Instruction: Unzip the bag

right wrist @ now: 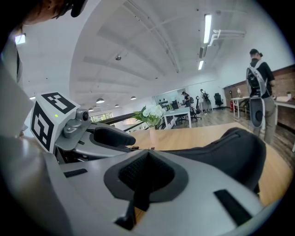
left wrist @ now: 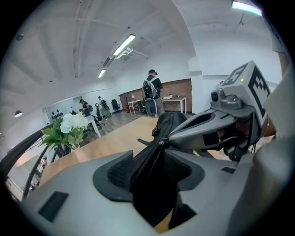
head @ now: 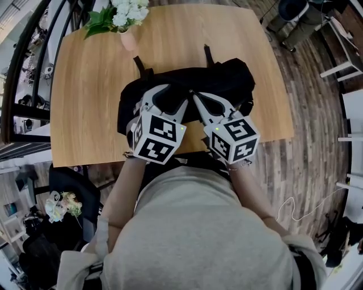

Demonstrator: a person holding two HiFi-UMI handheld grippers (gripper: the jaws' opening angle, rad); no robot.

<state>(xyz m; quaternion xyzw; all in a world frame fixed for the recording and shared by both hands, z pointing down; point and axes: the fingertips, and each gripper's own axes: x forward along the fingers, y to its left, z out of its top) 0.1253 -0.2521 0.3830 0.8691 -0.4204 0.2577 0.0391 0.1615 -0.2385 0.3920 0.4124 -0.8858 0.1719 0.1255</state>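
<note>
While right gripper (head: 193,98) pinches bag (head: 227,79), left gripper (head: 168,95) gapes.

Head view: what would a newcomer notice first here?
The black bag lies across the middle of the wooden table, with both marker-cube grippers on its near side. The left gripper stands open astride the zip, while the right gripper is shut, its tip at the zip just beside it. White flowers in a vase sit at the table's far left corner.

Open office — desks (right wrist: 177,112), swivel chairs (head: 71,184), ceiling strip lights (right wrist: 207,22).
</note>
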